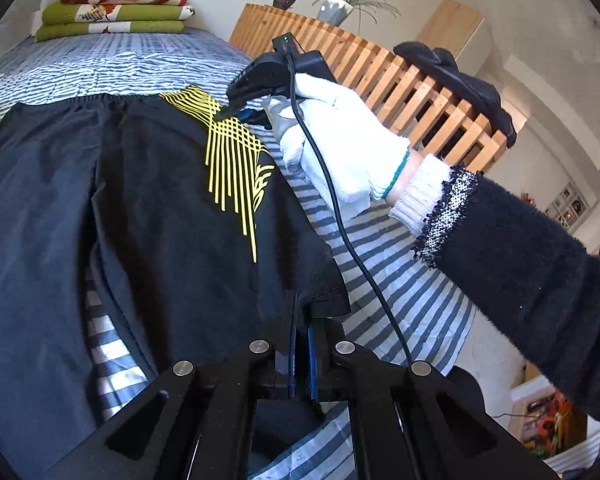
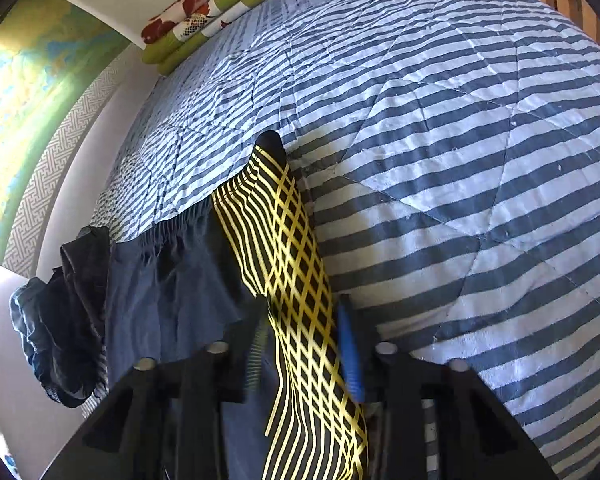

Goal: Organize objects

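Observation:
Dark navy shorts (image 1: 119, 208) with a yellow line pattern (image 1: 235, 168) lie spread on the striped bedspread (image 1: 400, 280). My left gripper (image 1: 300, 320) is shut on the near hem corner of the shorts. My right gripper (image 1: 235, 110), held by a white-gloved hand, is shut on the waistband edge by the yellow pattern. In the right wrist view the yellow-patterned fabric (image 2: 295, 280) runs between that gripper's fingers (image 2: 350, 348), with the elastic waistband (image 2: 171, 228) stretched to the left.
Folded green and red floral blankets (image 1: 115, 12) are stacked at the head of the bed. A wooden slatted rail (image 1: 380, 80) with a dark item draped on it (image 1: 460, 80) runs along the bed's right side. A bunched dark cloth (image 2: 59, 320) lies at the bed's left edge.

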